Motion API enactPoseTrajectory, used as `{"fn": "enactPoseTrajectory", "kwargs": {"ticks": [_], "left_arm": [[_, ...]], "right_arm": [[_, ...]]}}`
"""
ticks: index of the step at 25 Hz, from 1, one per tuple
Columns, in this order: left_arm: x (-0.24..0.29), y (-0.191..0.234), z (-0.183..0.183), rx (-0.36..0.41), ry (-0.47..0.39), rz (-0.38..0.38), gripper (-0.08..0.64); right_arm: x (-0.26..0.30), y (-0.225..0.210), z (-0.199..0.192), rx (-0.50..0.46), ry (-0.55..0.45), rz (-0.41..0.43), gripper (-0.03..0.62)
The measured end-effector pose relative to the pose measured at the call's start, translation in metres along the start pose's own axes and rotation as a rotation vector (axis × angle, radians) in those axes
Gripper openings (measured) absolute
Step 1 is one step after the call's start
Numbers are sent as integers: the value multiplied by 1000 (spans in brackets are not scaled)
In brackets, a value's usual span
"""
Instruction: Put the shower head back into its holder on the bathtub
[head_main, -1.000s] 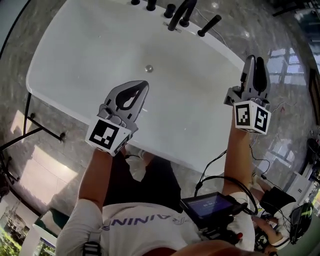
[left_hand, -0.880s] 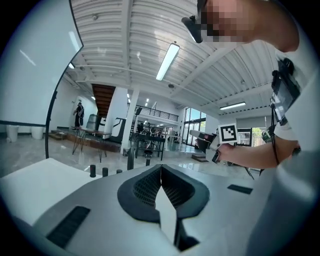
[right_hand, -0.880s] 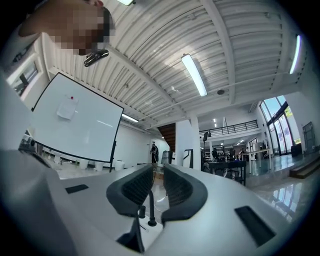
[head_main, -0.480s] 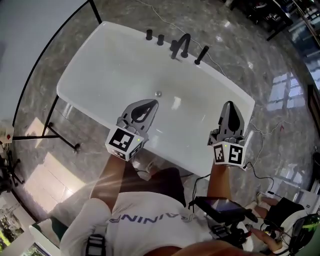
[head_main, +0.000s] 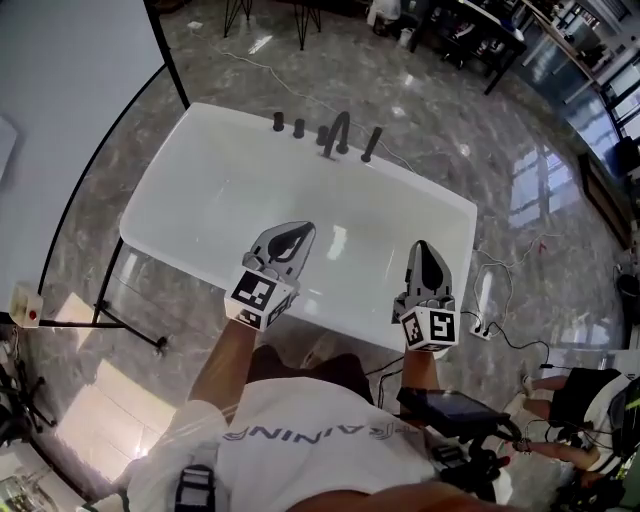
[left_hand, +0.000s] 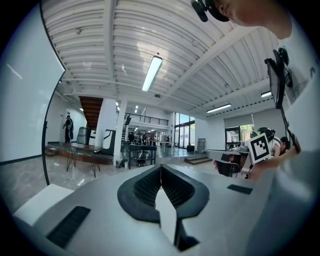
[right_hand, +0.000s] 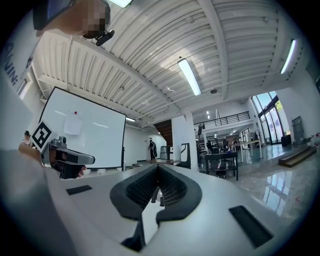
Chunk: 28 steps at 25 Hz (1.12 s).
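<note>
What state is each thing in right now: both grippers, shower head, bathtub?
left gripper: shut, empty.
right gripper: shut, empty.
shower head: stands tilted on the far rim, not touched by either gripper.
bathtub: empty, no water visible.

Bathtub (head_main: 200, 200): white, rounded oblong, set slantwise across the head view.
Shower head (head_main: 371, 145): slim dark handset, standing tilted on the tub's far rim, rightmost in the row of dark fittings (head_main: 299, 127).
Holder (head_main: 366, 158): at the handset's foot on the far rim, seemingly with the handset seated in it; too small to tell for certain.
</note>
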<state>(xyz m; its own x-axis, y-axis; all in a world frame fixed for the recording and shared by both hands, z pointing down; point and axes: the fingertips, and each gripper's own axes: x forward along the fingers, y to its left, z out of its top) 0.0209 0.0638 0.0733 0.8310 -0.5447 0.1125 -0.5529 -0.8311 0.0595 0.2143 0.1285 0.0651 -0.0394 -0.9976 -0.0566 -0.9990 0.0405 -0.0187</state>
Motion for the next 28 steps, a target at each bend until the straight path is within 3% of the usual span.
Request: {"fn": "enactPoseTrajectory", "kwargs": {"ticks": [5,14,22,28], "left_arm": [[-46,9,24,34,-35,-49,17],[-123,6,43,21,-68,-128,17],[-148,-32,58,19,-75,-182,17],[-137,-81,69,9,-77,-215,17]], "right_arm": [[-18,44,25,0,1,-84,11],[-68,125,49,-35,25,-128,11],[-104,138,67,-59,49,-116,11],[-133,119,88,-68,15,-69,12]]}}
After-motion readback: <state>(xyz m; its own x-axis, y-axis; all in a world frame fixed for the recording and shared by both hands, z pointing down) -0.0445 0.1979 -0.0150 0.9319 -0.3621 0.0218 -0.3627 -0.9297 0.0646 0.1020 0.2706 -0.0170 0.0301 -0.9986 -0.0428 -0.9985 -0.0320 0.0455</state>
